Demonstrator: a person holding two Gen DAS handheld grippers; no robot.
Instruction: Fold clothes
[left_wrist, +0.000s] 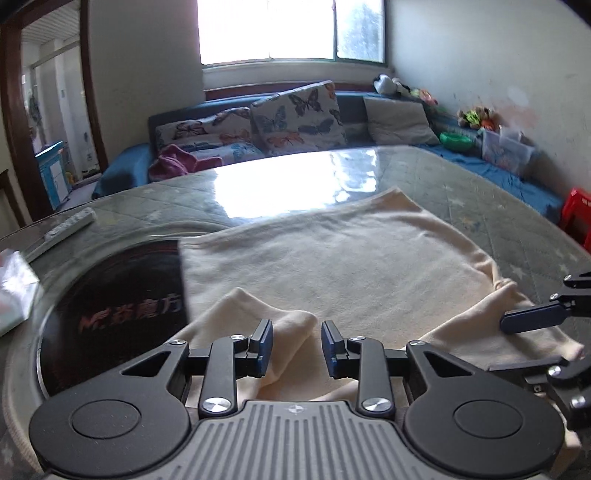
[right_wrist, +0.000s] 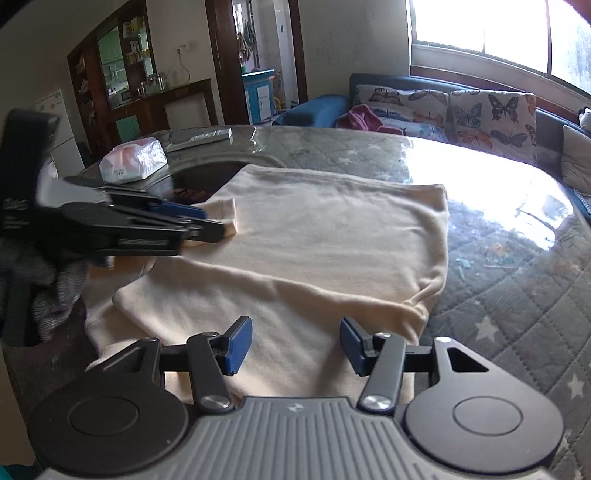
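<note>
A cream garment (left_wrist: 332, 266) lies flat on the quilted table (left_wrist: 480, 206). One sleeve is folded in over its body, and the cuff (left_wrist: 288, 325) rests at the tips of my left gripper (left_wrist: 297, 345). Its jaws stand a little apart, the cuff against the left pad and clear of the right pad. The right wrist view shows that gripper (right_wrist: 210, 221) side-on and blurred at the cuff (right_wrist: 229, 214). My right gripper (right_wrist: 295, 345) hovers open above the garment's (right_wrist: 314, 240) near edge, nothing pinched. In the left wrist view it (left_wrist: 517, 341) straddles the other sleeve (left_wrist: 480, 332) at the right.
A black round plate with lettering (left_wrist: 118, 314) lies under the garment's left edge. A remote (left_wrist: 70, 229) and a tissue pack (right_wrist: 133, 162) sit at the table's far left. A sofa with butterfly cushions (left_wrist: 295, 118) and a red stool (left_wrist: 578, 214) stand beyond.
</note>
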